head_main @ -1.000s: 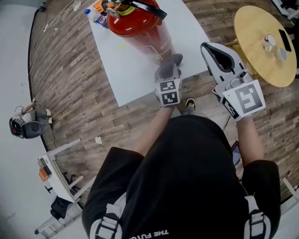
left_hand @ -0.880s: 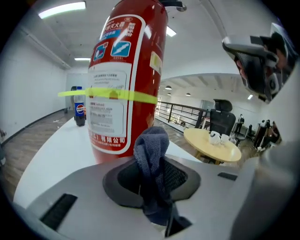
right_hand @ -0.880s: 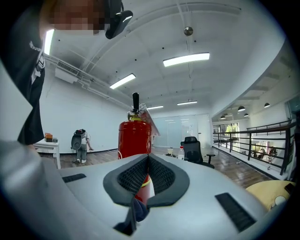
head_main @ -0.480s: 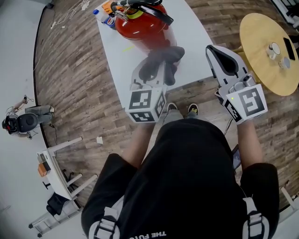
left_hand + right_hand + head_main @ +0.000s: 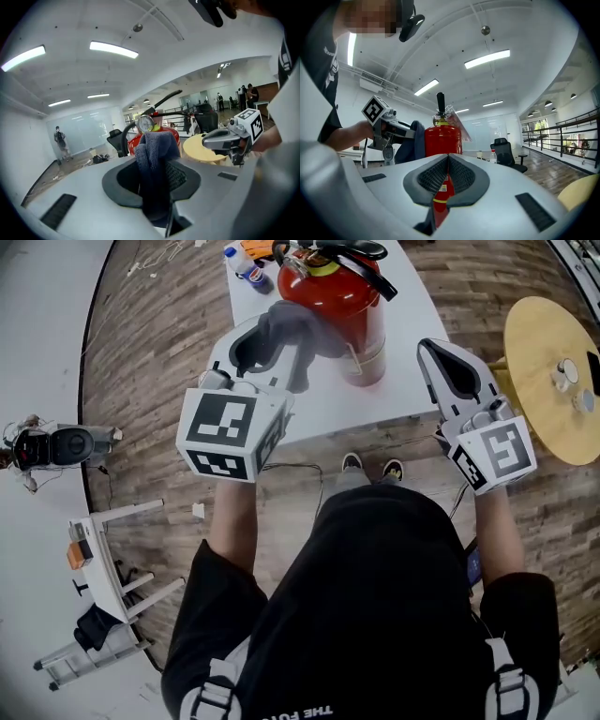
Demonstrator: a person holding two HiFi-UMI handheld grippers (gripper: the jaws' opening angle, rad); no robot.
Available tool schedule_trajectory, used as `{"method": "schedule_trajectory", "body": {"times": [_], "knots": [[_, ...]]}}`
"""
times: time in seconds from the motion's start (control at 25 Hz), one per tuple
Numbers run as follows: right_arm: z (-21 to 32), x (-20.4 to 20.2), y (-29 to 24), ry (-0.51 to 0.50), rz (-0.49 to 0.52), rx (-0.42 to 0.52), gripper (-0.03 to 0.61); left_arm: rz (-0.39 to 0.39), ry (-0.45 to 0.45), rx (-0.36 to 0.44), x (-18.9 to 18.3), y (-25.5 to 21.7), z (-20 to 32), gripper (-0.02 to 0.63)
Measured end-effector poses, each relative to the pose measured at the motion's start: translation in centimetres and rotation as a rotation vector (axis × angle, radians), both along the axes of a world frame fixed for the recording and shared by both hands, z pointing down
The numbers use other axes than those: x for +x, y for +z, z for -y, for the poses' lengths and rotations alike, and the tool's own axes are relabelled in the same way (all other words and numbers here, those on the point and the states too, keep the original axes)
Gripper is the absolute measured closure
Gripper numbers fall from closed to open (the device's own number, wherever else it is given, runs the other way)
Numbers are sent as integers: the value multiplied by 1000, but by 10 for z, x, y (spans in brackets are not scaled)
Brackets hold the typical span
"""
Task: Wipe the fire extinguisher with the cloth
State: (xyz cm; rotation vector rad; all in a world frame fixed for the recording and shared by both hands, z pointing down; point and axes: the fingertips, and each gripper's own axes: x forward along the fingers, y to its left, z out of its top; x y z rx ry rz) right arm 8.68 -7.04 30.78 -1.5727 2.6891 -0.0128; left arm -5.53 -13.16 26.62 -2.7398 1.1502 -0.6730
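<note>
Now: cloth at the extinguisher's shoulder

My left tongs [image 5: 274, 334] are clamped on the dark blue cloth [image 5: 302, 326], which bunches up between the pads and hangs down past them. I hold it just beside the upper left side of the red fire extinguisher [image 5: 345, 306], though I cannot tell whether the fabric presses on the metal. The extinguisher stands upright on the far part of the white table [image 5: 309, 413], black handle and hose on top, with a small bottle [image 5: 248, 268] at its far left. My right tongs [image 5: 429, 348] hang to the right of the cylinder, apart from it, with their jaws shut together on nothing. Farther right stands a round wooden table [image 5: 539, 371].
</note>
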Motion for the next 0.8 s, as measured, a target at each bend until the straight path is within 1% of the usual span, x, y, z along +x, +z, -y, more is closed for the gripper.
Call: {"method": "schedule_trajectory", "body": {"times": [0.08,0.16,0.28,0.36,0.4,0.48,0.6,0.72,0.8], "knots": [[0,-5,-1,-11,-5,5,560,-10,-6,32,-2,-14,6,512],[0,-8,-3,-21,-12,11,560,10,-18,58,-5,-24,21,512],[-1,-8,-5,-25,-19,17,560,91,-61,121,-11,-26,51,512],[-3,-7,-3,-25,-21,11,560,157,-98,153,-17,-15,74,512],[-5,-7,-2,-26,-24,7,560,188,-106,141,-19,-3,82,512],[-7,-6,0,-23,-28,1,560,240,-95,81,-20,32,91,514],[-11,-1,7,-9,-16,-19,560,270,-71,-16,-19,101,89,514],[-16,3,15,8,-1,-41,560,228,-62,-110,-20,164,84,515],[-18,6,23,18,3,-59,560,162,-60,-153,-21,196,85,515]]}}
